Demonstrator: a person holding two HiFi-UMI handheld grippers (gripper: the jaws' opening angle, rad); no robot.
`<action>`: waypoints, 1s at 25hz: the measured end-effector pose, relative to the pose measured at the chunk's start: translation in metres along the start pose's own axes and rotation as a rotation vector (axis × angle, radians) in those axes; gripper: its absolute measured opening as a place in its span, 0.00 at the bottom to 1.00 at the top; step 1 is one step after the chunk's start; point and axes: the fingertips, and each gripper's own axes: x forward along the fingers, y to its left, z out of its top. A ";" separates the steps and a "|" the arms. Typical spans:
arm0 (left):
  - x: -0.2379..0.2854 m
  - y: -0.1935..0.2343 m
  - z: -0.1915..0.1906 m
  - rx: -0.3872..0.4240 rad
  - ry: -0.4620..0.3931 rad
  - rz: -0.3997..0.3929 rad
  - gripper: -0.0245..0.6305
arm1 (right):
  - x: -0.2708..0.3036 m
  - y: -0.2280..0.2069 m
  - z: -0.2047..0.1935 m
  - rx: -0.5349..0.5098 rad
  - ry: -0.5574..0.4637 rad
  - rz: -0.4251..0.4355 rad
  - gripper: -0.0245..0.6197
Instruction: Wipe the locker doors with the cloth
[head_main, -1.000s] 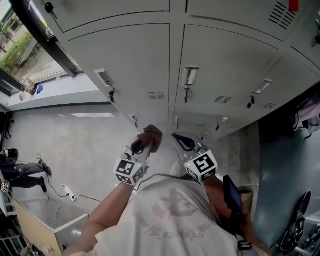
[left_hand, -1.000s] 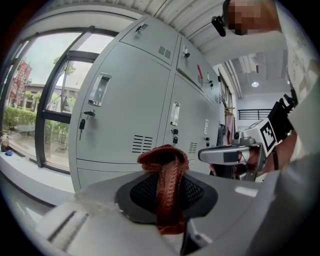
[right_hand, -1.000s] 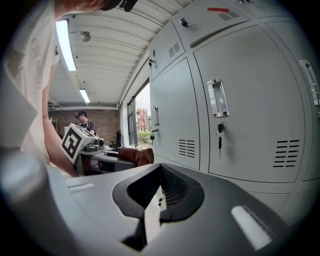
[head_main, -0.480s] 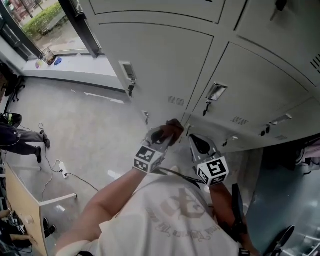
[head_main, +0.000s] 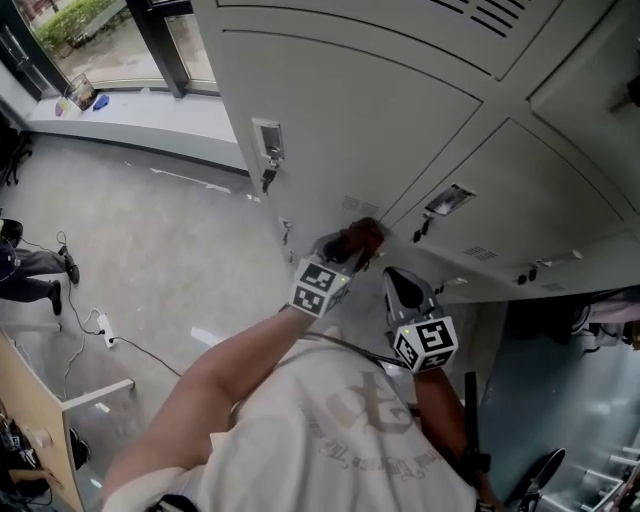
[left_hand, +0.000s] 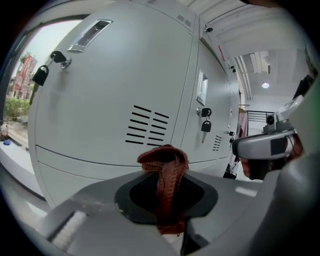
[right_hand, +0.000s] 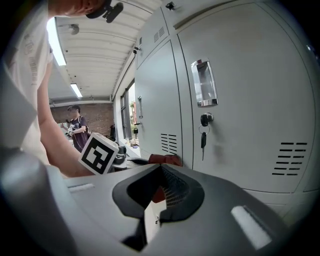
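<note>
A reddish-brown knitted cloth (head_main: 362, 236) is clamped in my left gripper (head_main: 346, 250), which is shut on it. The cloth sits against the grey locker door (head_main: 350, 120) just below its vent slots. In the left gripper view the cloth (left_hand: 165, 167) stands up between the jaws, with the door's vent slots (left_hand: 146, 126) right behind it. My right gripper (head_main: 398, 280) hangs a little to the right and lower, shut with nothing in it. In the right gripper view the cloth (right_hand: 166, 160) shows beyond the jaws, next to the left gripper's marker cube (right_hand: 99, 152).
Rows of grey lockers fill the wall, each with a metal handle (head_main: 267, 138) and hanging keys or padlocks (right_hand: 202, 136). A grey concrete floor (head_main: 150, 260) with a cable lies to the left. A window sill (head_main: 120, 110) runs at the top left. A person (right_hand: 77, 131) stands far off.
My left gripper has carried the cloth up and to the right along the locker door towards the vent slots. The right gripper has followed beside it, still shut.
</note>
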 end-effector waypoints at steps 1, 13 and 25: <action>0.005 -0.003 0.002 0.012 -0.007 -0.015 0.17 | 0.001 -0.002 0.001 -0.003 0.001 -0.007 0.05; 0.037 0.000 0.002 0.038 -0.004 -0.077 0.16 | 0.013 -0.011 0.005 -0.003 0.013 -0.069 0.05; 0.002 0.065 -0.004 -0.013 -0.006 -0.010 0.16 | 0.042 0.007 0.016 -0.013 -0.005 -0.059 0.05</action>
